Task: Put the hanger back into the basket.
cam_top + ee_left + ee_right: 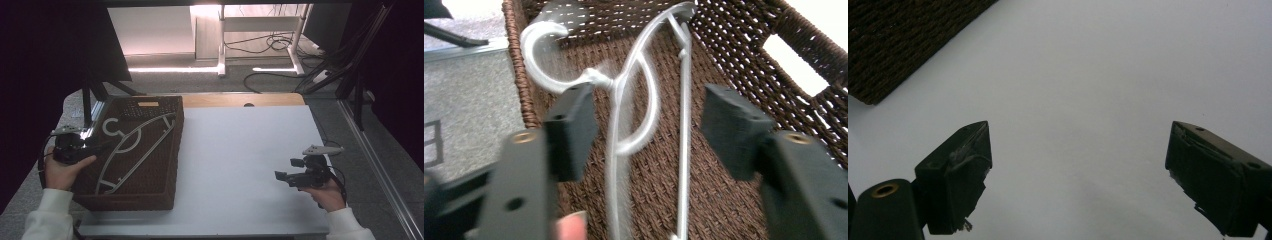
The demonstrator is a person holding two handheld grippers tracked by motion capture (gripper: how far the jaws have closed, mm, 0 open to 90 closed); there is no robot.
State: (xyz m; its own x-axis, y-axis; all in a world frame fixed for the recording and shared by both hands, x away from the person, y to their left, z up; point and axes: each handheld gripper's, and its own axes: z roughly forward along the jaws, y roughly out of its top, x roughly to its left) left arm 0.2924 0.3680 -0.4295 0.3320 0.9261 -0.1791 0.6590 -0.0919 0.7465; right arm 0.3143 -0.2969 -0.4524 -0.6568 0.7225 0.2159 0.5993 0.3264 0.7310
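1. White tabletop [240, 165], with the wicker basket [165, 195] sitting on its left side.
2. Your left gripper [649, 125] is wide open, gripping nothing; the hanger [684, 150] lies in the basket, straight ahead between the jaws, long axis running away from you.
3. Your right gripper [1078, 170] is open too, empty, well apart over bare table.
4. Basket wall's the only thing crowding you.

no readable text, label or number anywhere.

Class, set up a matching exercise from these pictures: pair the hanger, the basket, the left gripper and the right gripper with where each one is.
1 hanger
2 basket
3 left gripper
4 right gripper

A over the bare white table
B on the table's left part
C inside the basket
D jaws open either side of the hanger

Pairs: 1-C, 2-B, 3-D, 4-A
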